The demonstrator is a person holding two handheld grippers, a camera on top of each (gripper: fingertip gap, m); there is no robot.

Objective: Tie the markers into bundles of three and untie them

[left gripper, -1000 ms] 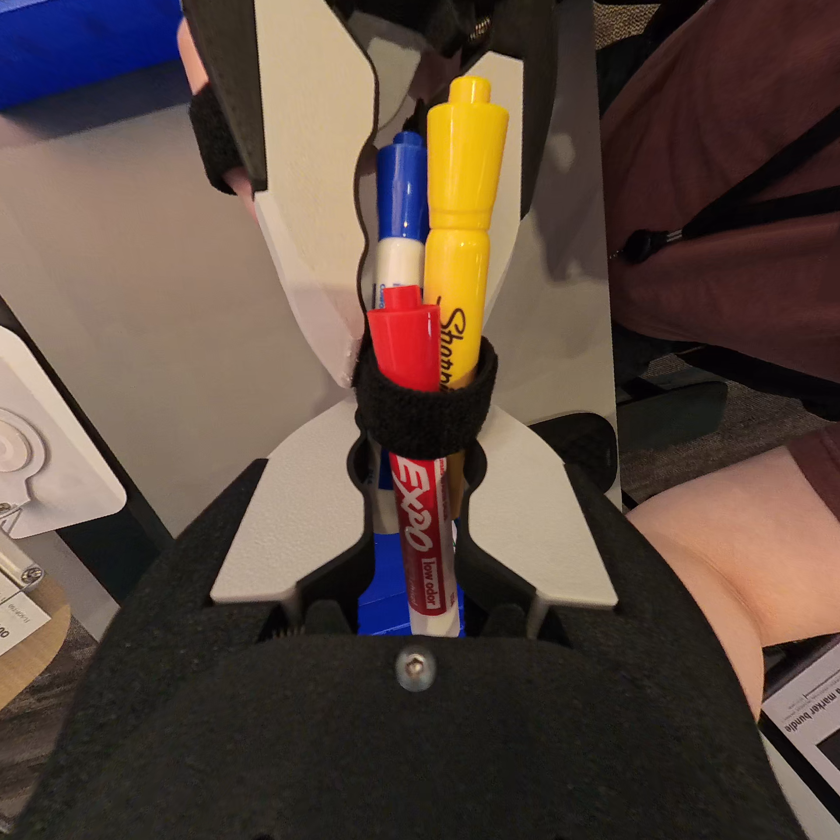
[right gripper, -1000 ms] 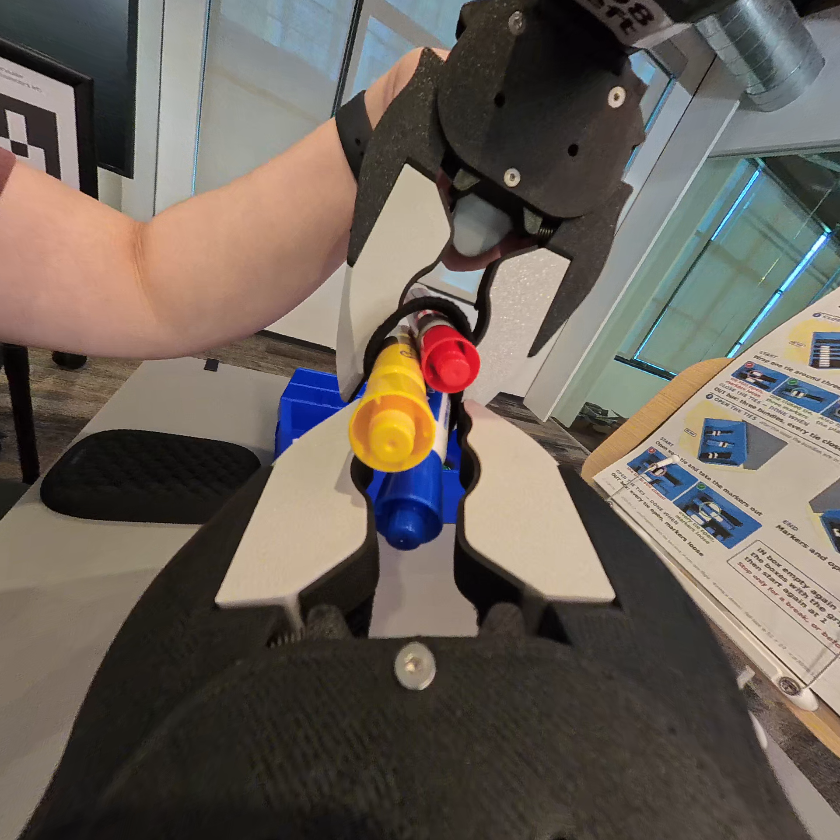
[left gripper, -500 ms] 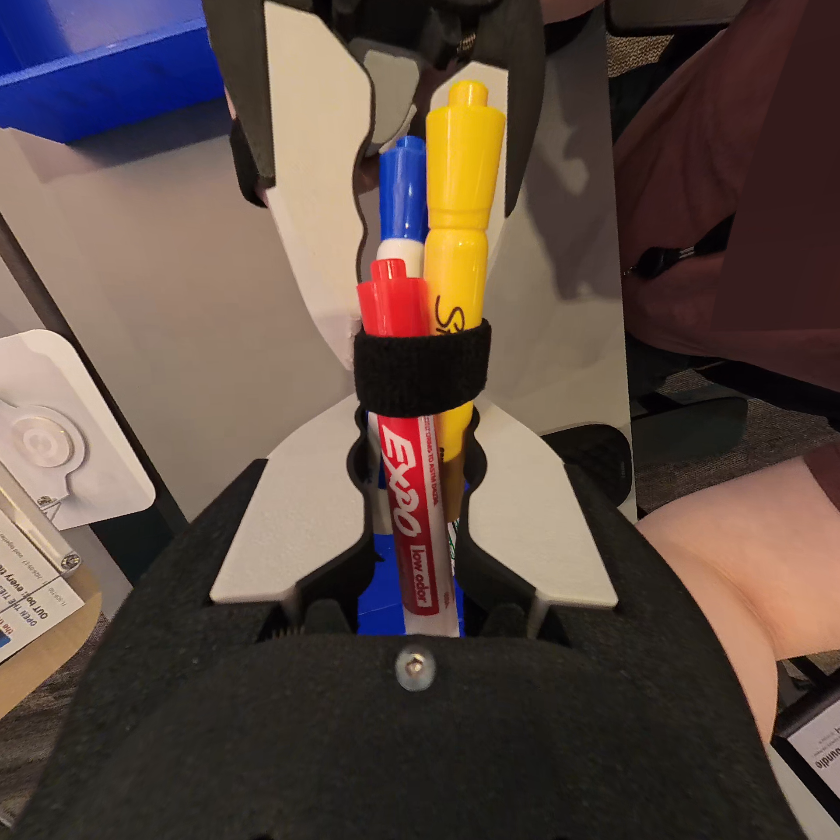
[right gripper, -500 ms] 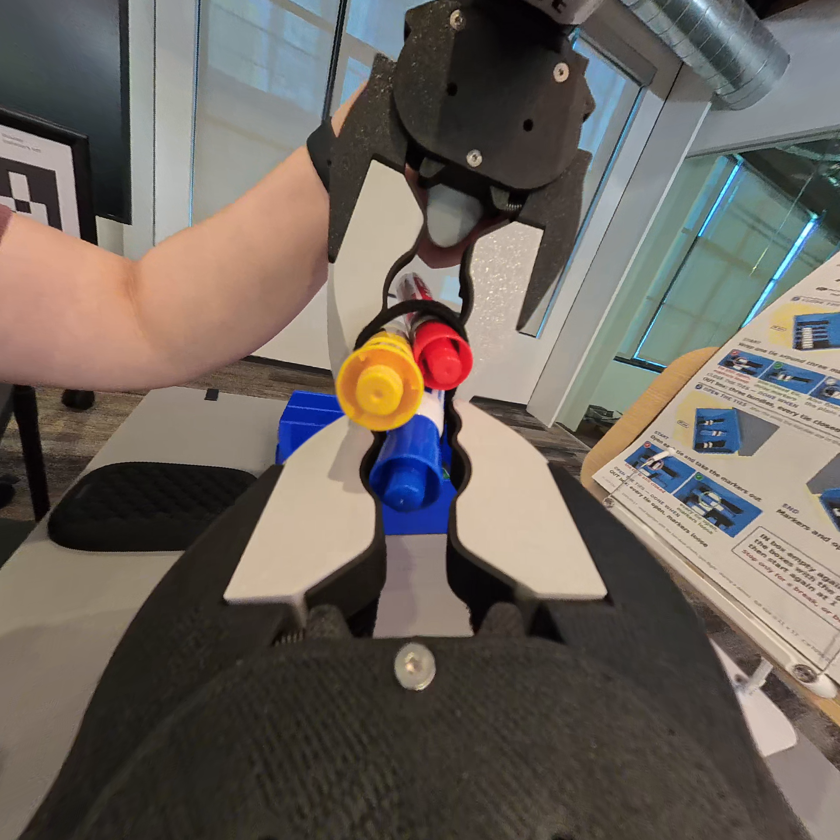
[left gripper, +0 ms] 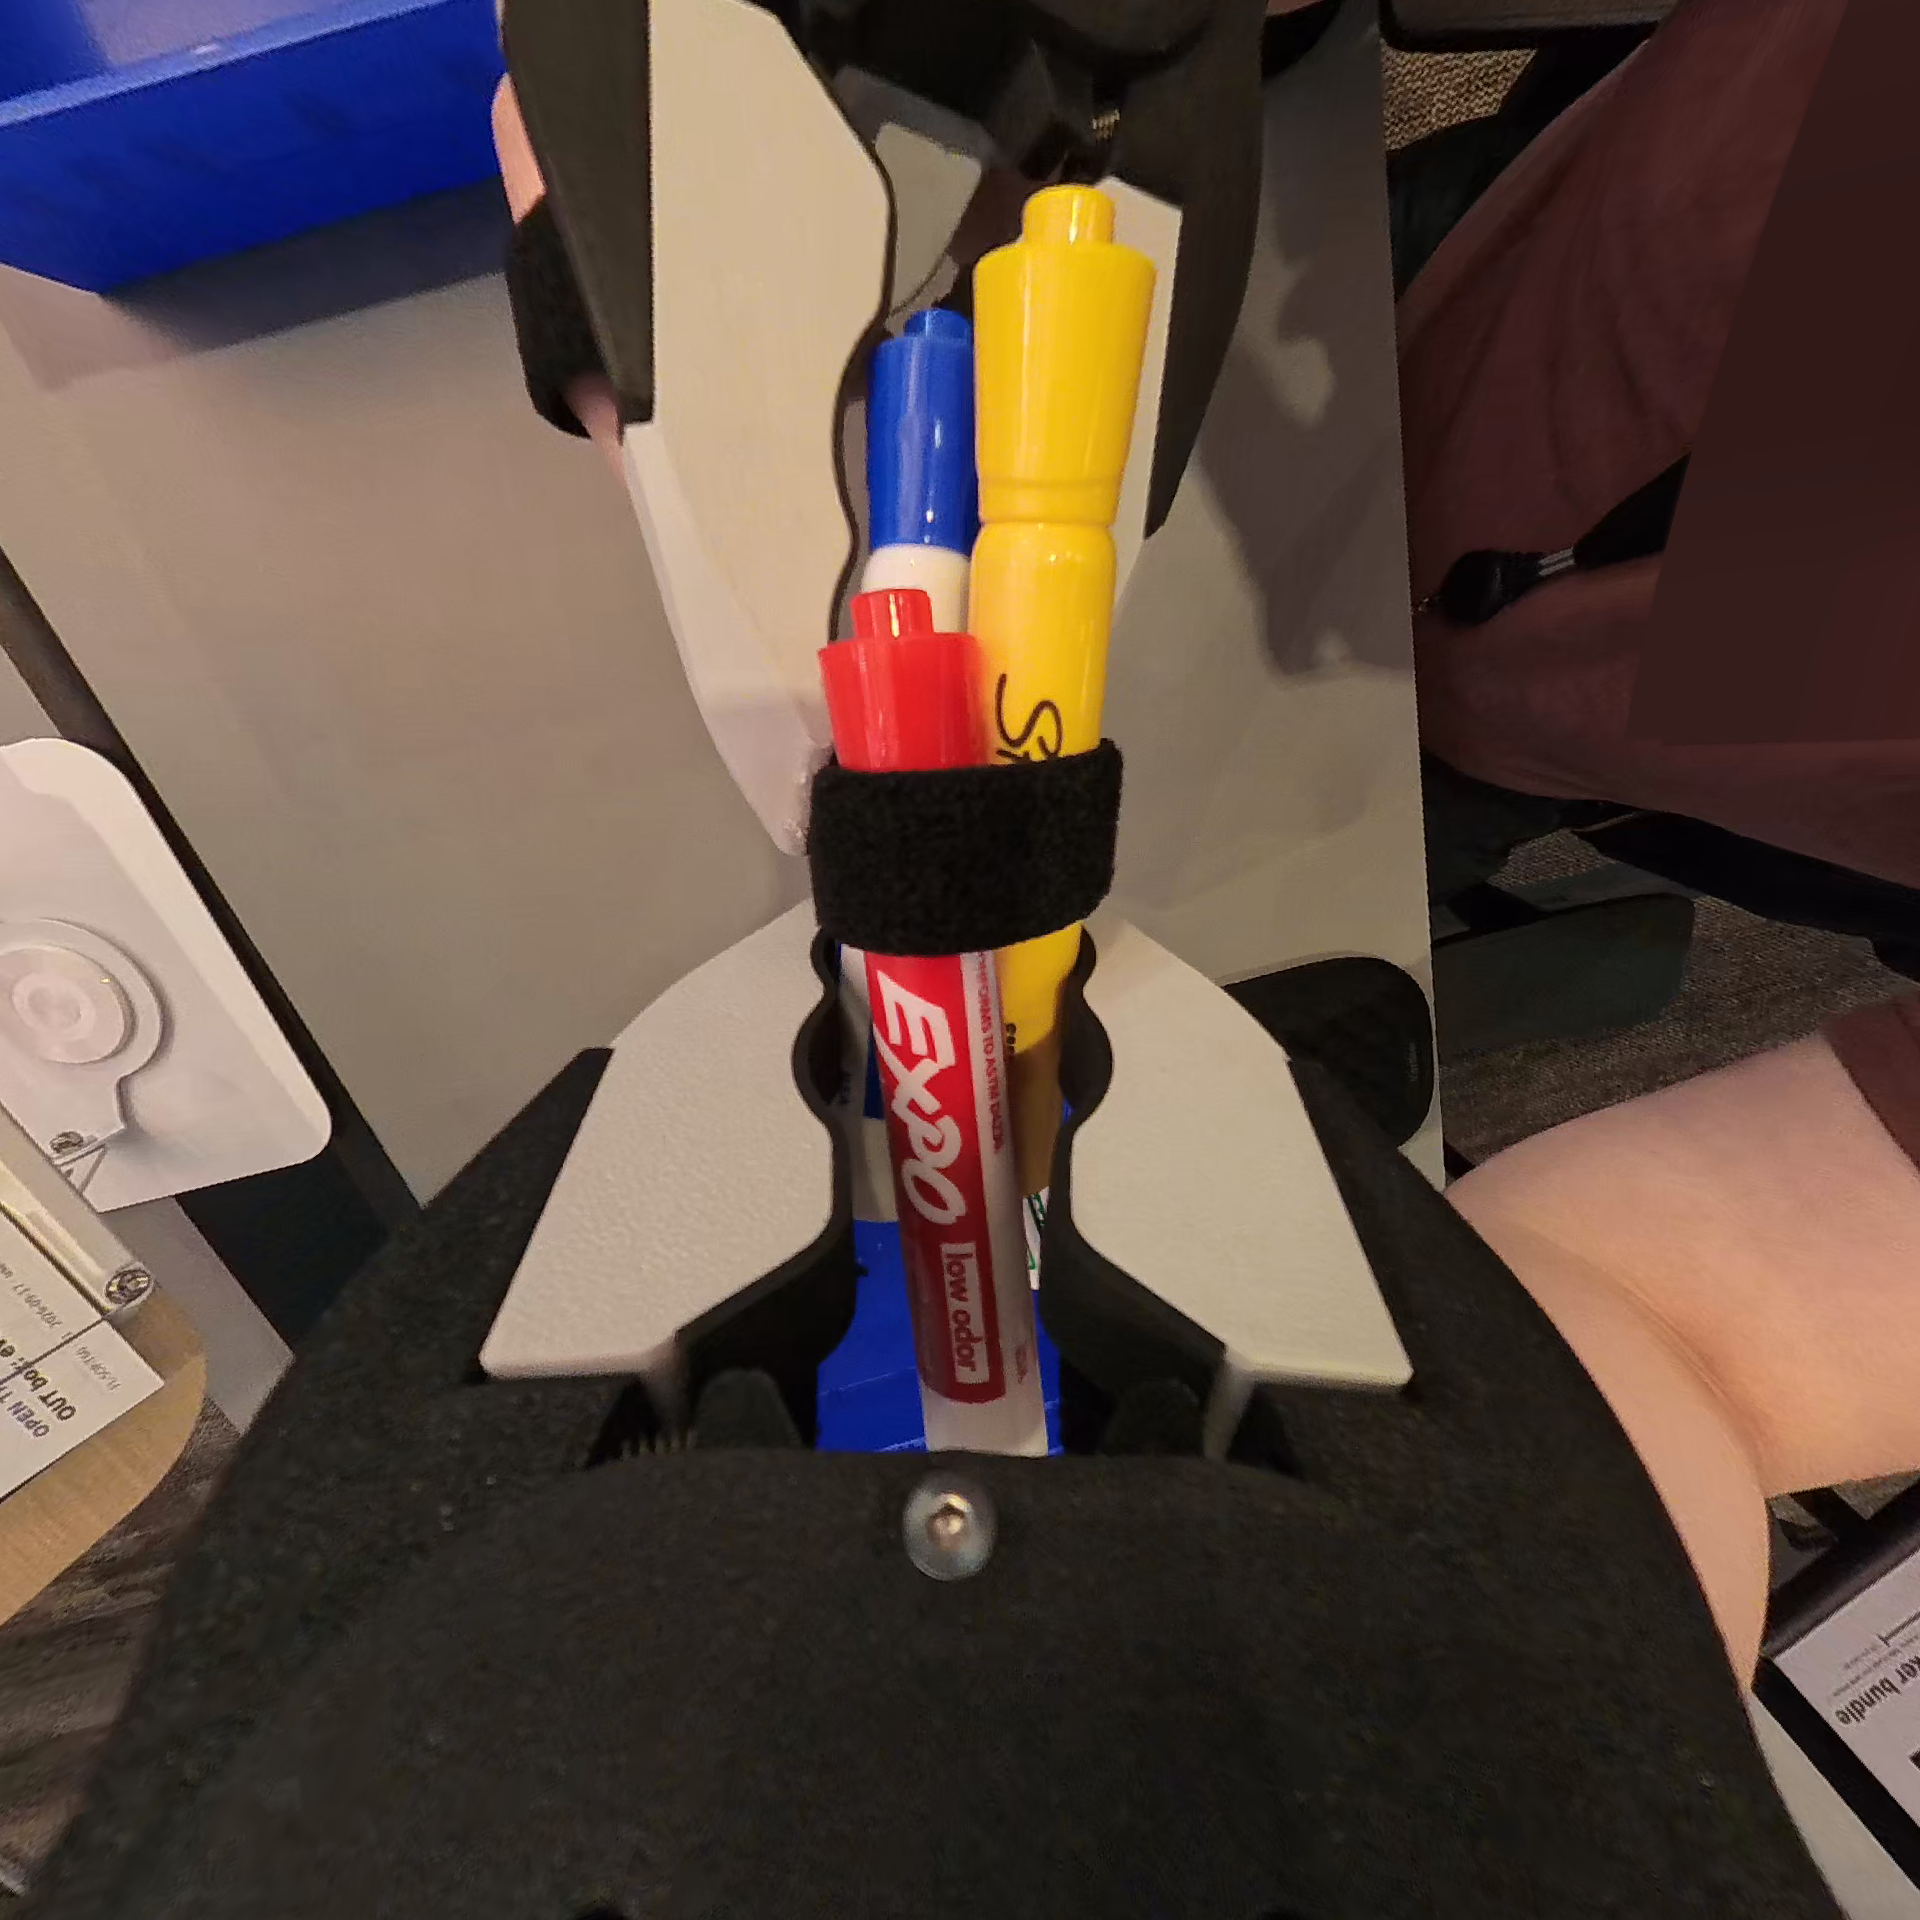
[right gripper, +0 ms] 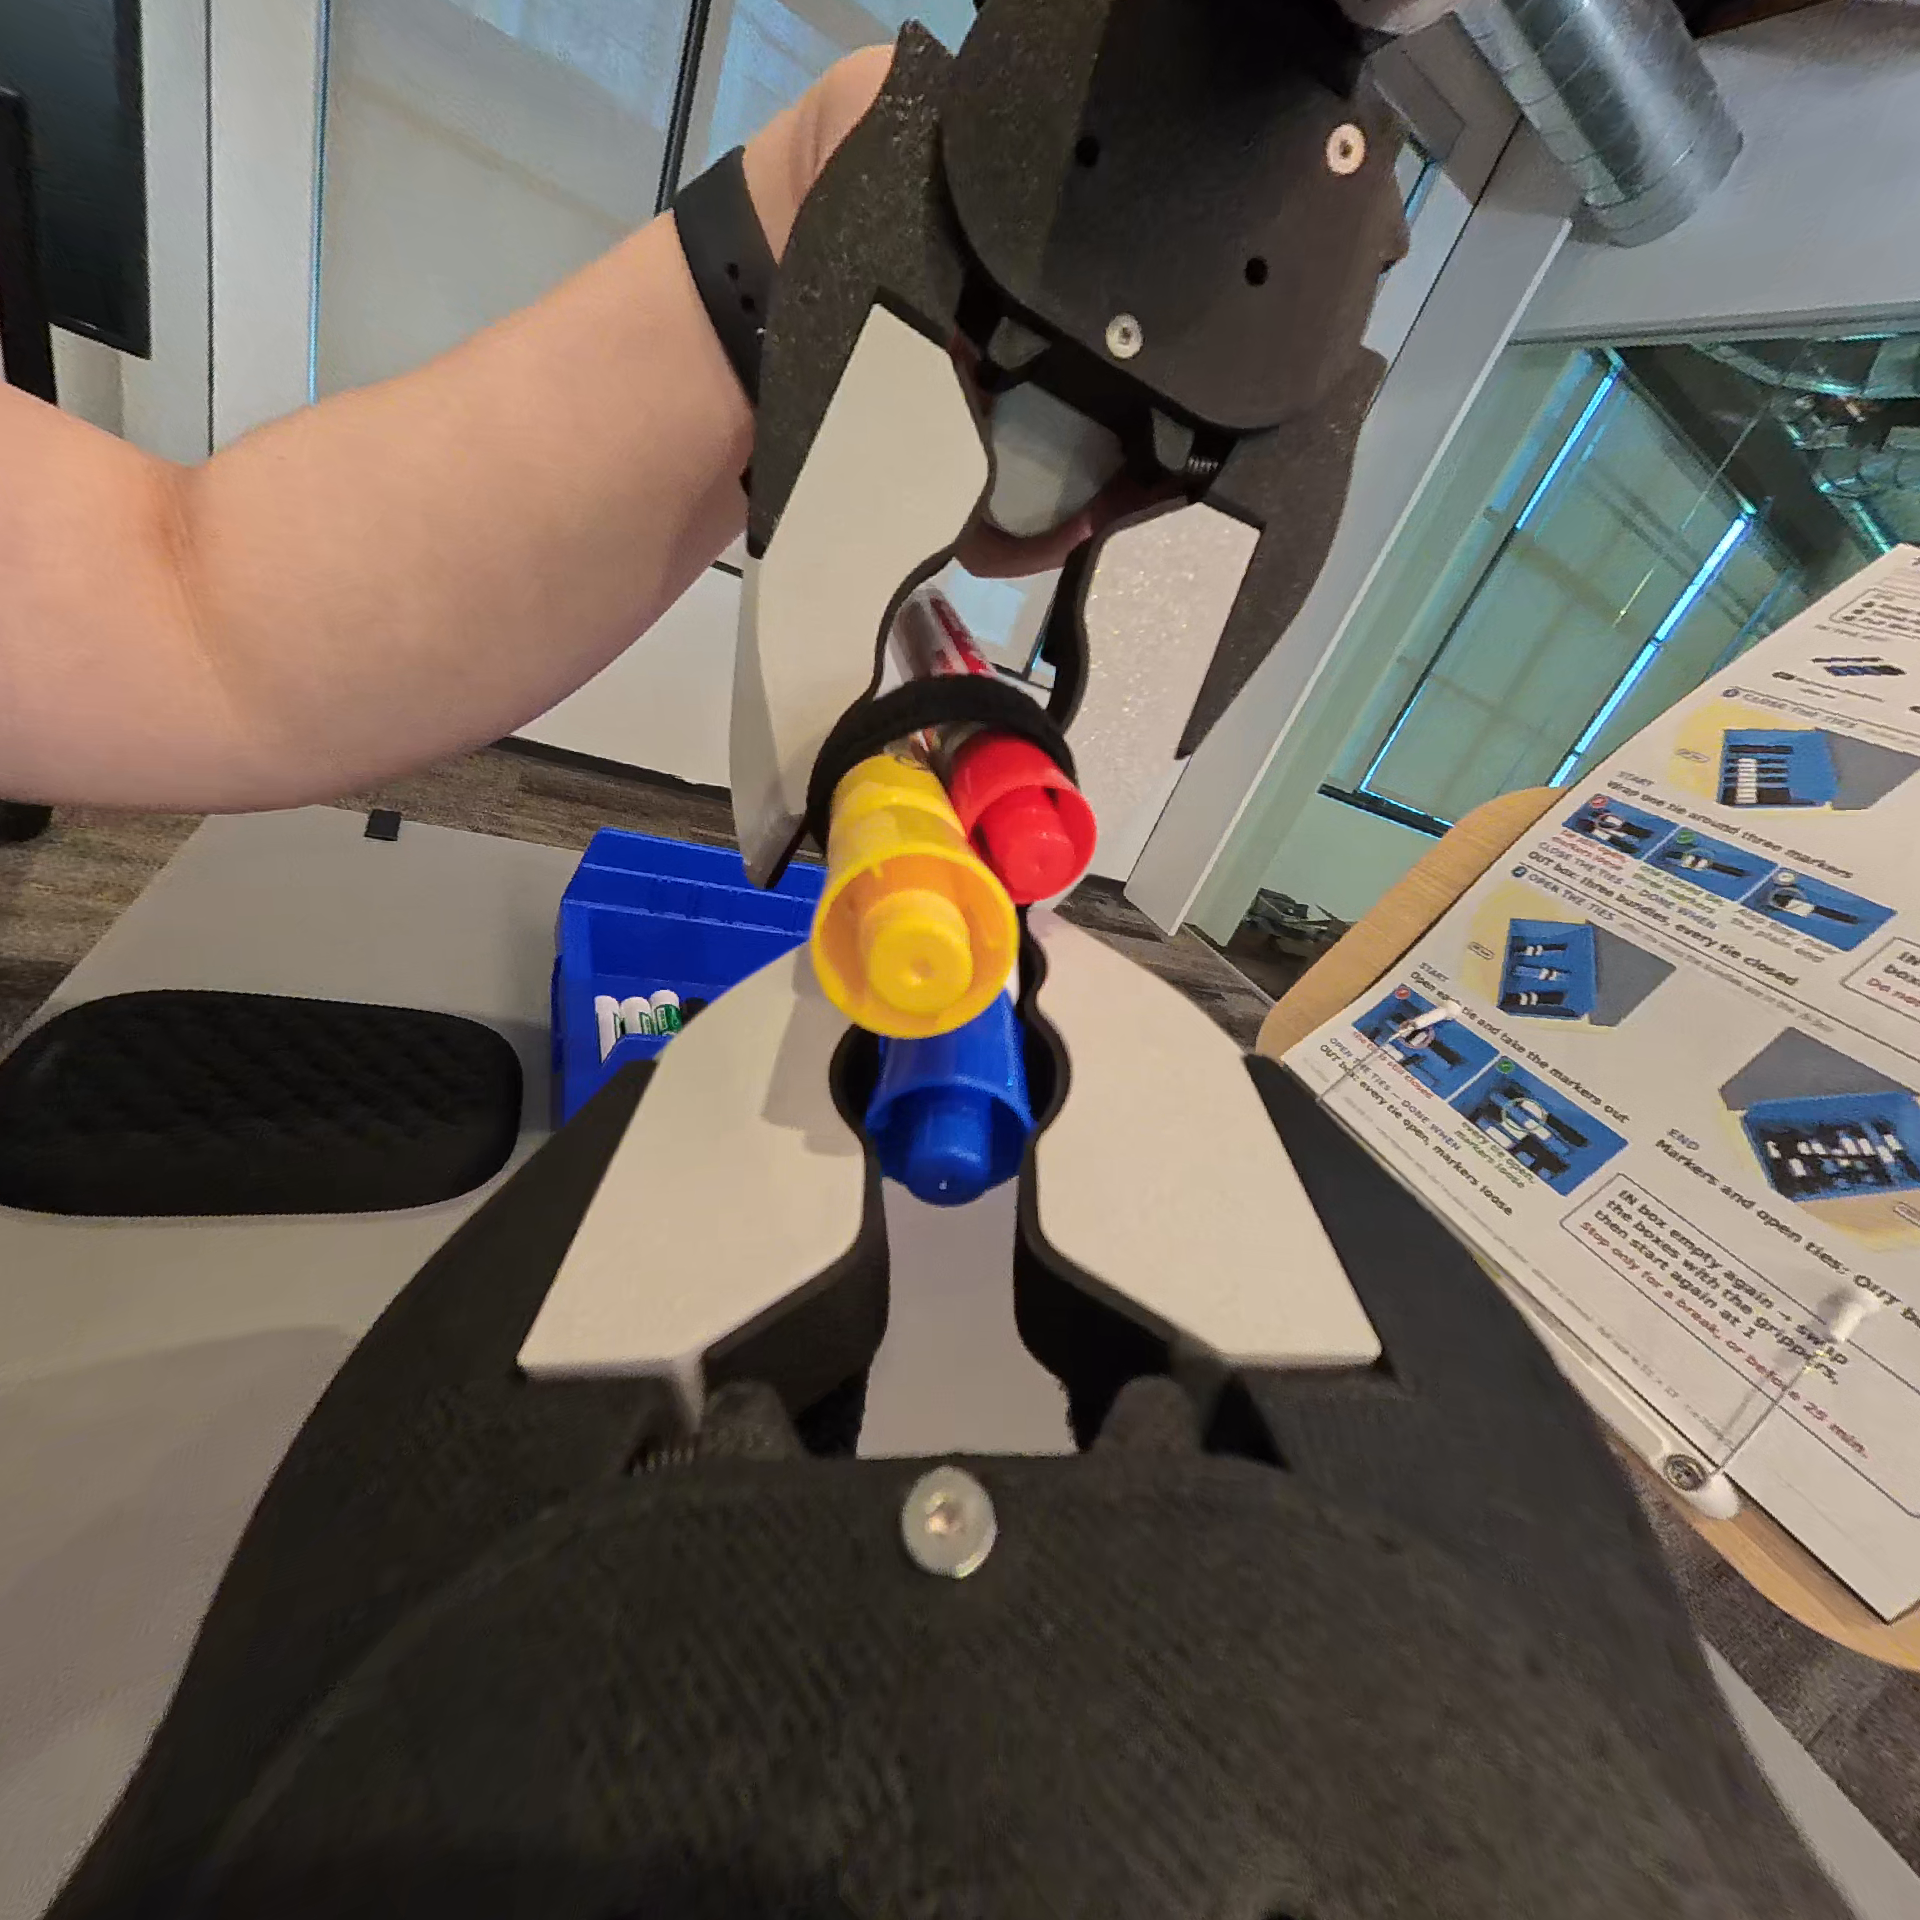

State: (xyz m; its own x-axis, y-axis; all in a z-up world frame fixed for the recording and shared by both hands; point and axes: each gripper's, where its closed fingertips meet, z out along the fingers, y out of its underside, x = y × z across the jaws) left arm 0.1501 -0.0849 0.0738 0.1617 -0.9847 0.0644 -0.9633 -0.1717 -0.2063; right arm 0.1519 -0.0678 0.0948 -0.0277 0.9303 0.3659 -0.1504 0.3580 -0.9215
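The space between the left gripper (left gripper: 948, 940) and the right gripper (right gripper: 1023, 940) was filled by the strapped markers (left gripper: 997, 644). Below, the grey table (right gripper: 208, 1351) was blocked by a blue bin (right gripper: 665, 935) and a black pad (right gripper: 249, 1101); an instruction board (right gripper: 1621, 1143) closed off the right.

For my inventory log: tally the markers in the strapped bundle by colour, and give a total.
Red-capped whiteboard marker: 1
Blue-capped marker: 1
Yellow plastic highlighter marker: 1
Total: 3 markers, held together by 1 black fabric hook-and-loop strap.
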